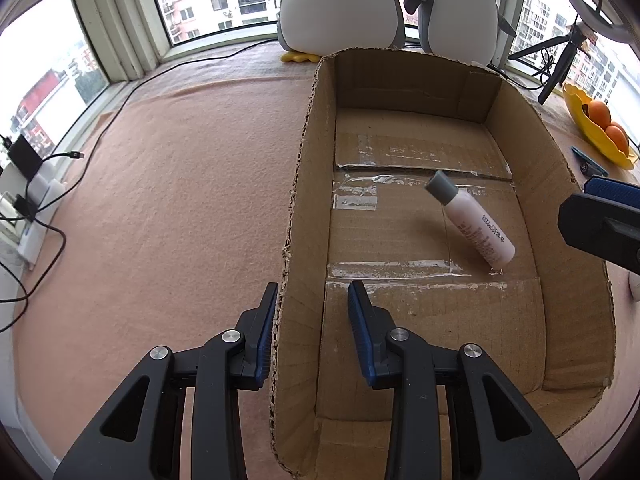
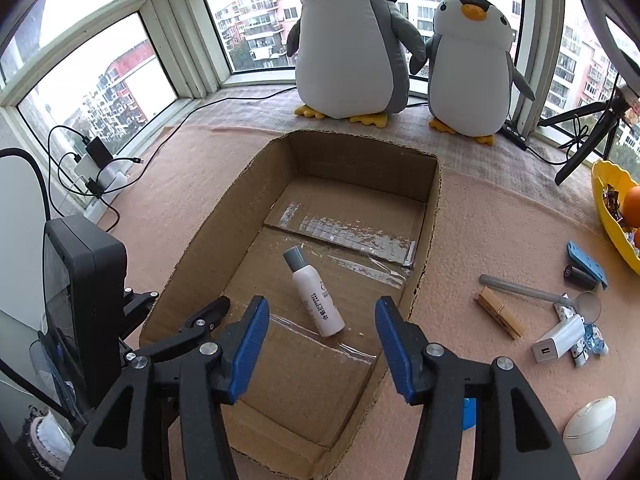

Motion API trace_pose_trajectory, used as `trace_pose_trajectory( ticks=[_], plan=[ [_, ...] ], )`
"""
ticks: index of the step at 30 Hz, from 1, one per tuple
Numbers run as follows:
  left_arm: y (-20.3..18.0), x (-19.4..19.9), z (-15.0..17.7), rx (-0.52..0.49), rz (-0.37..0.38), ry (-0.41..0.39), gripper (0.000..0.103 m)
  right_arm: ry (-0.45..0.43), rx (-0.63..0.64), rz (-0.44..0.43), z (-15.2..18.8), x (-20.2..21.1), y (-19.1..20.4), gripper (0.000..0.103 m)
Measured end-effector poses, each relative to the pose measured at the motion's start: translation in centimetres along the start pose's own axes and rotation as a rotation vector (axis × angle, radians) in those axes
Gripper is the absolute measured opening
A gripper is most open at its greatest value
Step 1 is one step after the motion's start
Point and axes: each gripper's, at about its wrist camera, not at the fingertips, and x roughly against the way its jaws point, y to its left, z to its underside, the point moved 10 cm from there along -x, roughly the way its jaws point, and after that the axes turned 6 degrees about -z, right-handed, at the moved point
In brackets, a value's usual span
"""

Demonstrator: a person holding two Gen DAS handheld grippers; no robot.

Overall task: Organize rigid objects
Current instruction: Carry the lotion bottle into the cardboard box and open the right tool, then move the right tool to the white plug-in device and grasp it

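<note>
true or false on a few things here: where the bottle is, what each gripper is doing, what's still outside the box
1. The white bottle lies on its side inside the cardboard box. True.
2. The right gripper is clamped on the bottle. False: its jaws stand apart above the box, with nothing between the pads.
3. The left gripper straddles the box's side wall, one finger outside and one inside. True.
4. The box is full of items. False: the bottle is the only thing seen in it.
5. A wooden clothespin, a spoon and a white charger lie on the cloth outside the box. True.
6. The yellow bowl holds bananas. False: oranges show in it.
</note>
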Motion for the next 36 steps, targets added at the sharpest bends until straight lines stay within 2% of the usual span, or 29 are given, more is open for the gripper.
trace_pose_trajectory(
  ticks=[11, 20, 29, 36],
  plan=[
    [0.0, 0.0, 0.0, -0.008, -0.009, -0.002, 0.033, -0.023, -0.028, 0.015, 0.4, 1.6, -1.5, 0.051],
    [-0.1, 0.0, 0.0, -0.011, -0.015, -0.002, 0.033, -0.062, -0.101, 0.029, 2.0, 5.1, -4.9, 0.051],
    [-0.1, 0.0, 0.0, -0.015, -0.019, -0.004, 0.033, -0.123, -0.281, 0.033, 7.5, 10.3, -11.7, 0.051],
    [-0.1, 0.0, 0.0, -0.013, -0.016, -0.004, 0.033, -0.172, -0.405, 0.080, 12.2, 13.7, -16.9, 0.051]
  ],
)
